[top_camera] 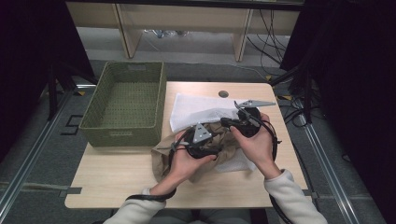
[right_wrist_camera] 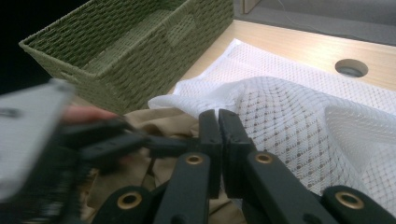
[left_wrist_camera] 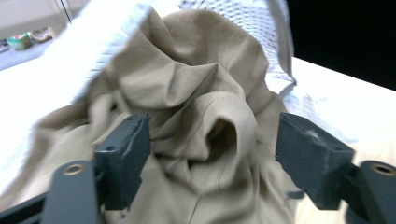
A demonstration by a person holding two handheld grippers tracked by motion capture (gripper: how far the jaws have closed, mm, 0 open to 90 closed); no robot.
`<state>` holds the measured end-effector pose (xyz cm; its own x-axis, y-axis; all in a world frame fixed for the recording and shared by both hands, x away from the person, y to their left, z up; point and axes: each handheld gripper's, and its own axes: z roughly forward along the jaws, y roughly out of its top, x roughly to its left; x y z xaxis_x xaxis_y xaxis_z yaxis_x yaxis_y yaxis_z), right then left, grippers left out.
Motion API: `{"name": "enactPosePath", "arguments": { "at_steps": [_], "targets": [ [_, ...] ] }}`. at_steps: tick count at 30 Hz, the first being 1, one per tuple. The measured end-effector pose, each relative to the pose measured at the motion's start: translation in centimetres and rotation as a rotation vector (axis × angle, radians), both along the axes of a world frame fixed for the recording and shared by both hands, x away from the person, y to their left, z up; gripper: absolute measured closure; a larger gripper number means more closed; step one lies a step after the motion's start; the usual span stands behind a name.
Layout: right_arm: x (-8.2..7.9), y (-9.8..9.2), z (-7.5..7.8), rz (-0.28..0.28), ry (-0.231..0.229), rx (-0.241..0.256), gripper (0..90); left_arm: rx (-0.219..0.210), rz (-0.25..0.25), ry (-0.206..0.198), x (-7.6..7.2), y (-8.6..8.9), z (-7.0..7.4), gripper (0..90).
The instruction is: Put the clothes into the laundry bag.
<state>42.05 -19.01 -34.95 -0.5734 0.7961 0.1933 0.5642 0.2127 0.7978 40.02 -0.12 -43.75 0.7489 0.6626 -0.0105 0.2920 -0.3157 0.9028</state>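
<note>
The left gripper (top_camera: 212, 150) sits near the middle of the counter (top_camera: 116, 172), held in the person's left hand (top_camera: 184, 161). Its two black jaws stand wide apart in the left gripper view, one on each side of a bunched fold of tan cloth (left_wrist_camera: 201, 116); the fold rises between them, and neither jaw is clamped on it. The cloth is a crumpled, khaki-coloured garment lying in a heap, partly under a white mesh laundry bag (left_wrist_camera: 261, 23) whose edge drapes over the top of the heap.

The right gripper (right_wrist_camera: 218, 122) is held in the person's right hand (top_camera: 257, 142), just beside the left one and a little farther from the person. In the right gripper view its jaws are pressed together, and they seem to pinch the rim of the mesh bag where it meets the cloth, though the exact contact is hard to make out. The mesh lifts into a low tent just beyond the jaws, with tan fabric showing faintly through the netting.

In the high view, the bag lies spread across the centre of the counter, with the cloth spilling out toward the person's left. A woven green basket (top_camera: 126, 100) stands at the far left corner of the counter, just beside the bag. A round cable hole (top_camera: 223, 94) is set in the counter near its far edge.
</note>
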Motion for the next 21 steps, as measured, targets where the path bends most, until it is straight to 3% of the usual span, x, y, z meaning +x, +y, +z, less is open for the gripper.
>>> {"name": "enactPosePath", "arguments": {
  "at_steps": [5, 7, 10, 12, 15, 16, 18, 21],
  "targets": [
    [0.0, 0.1, 0.0, 0.015, -0.014, -0.015, 90.0, 0.026, -0.018, -0.040, -1.6, 3.3, 1.0, 17.9],
    [-0.2, 0.2, 0.1, -0.003, 0.011, -0.007, 89.9, 0.038, -0.007, -0.034, -2.1, 4.5, 0.9, 15.4],
    [-0.2, 0.2, 0.0, 0.005, -0.014, -0.031, 89.9, 0.063, 0.007, -0.020, -2.7, 5.9, -0.1, 14.0],
    [-0.1, 0.3, 0.0, 0.005, -0.008, -0.029, 89.9, 0.074, 0.004, -0.005, -2.7, 6.2, -0.7, 13.0],
    [-0.1, 0.3, -0.1, 0.009, -0.012, -0.028, 89.9, 0.125, 0.017, 0.006, -2.4, 6.2, -1.8, 10.8],
    [-0.2, 0.3, 0.0, 0.005, -0.003, -0.029, 90.0, 0.124, 0.022, 0.038, -2.2, 6.1, -2.3, 10.1],
    [-0.1, 0.4, -0.2, 0.018, 0.000, -0.018, 89.9, 0.172, -0.015, 0.052, -1.5, 5.9, -3.3, 11.1],
    [-0.1, 0.5, -0.3, 0.018, 0.022, -0.011, 89.9, 0.186, -0.026, 0.094, -1.0, 5.1, -5.0, 16.0]
  ]
}}
